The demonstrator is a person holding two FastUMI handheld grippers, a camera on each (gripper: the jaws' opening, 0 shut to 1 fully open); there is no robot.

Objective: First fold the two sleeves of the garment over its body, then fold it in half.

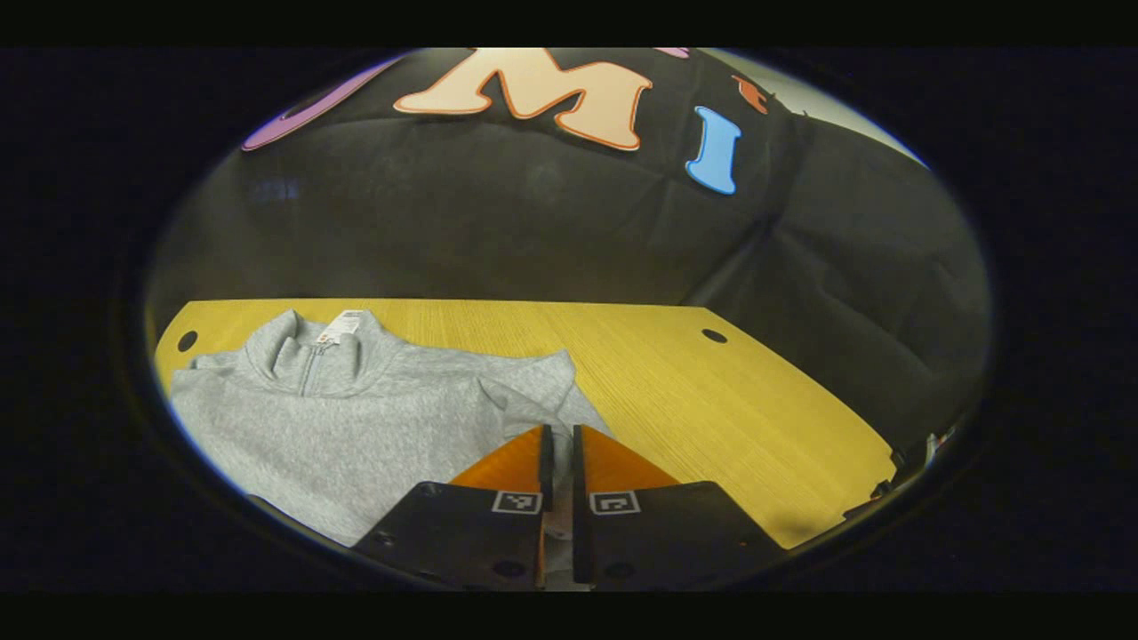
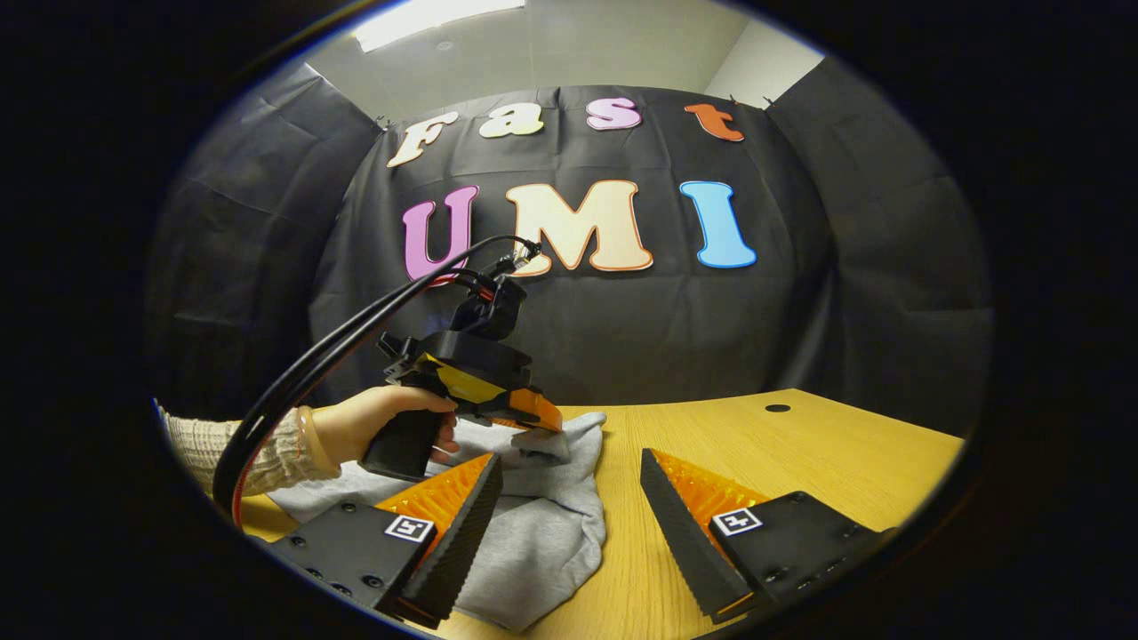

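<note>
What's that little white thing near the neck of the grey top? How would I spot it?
Start at the yellow wooden table and find the grey sweatshirt spread over its left part in the left gripper view. At its far edge stands a zipped collar. The tag pokes out above it, the one small white piece against all that grey.

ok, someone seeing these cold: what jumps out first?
The grey zip-neck garment spread on the yellow wooden table, collar toward the back wall. In the right gripper view, a hand holds the left tool down on the cloth, a thick black cable arcing off it. Nearest the lens, the right tool stands wide open, one orange-ribbed finger over a bunched sleeve, the other over bare table.
</note>
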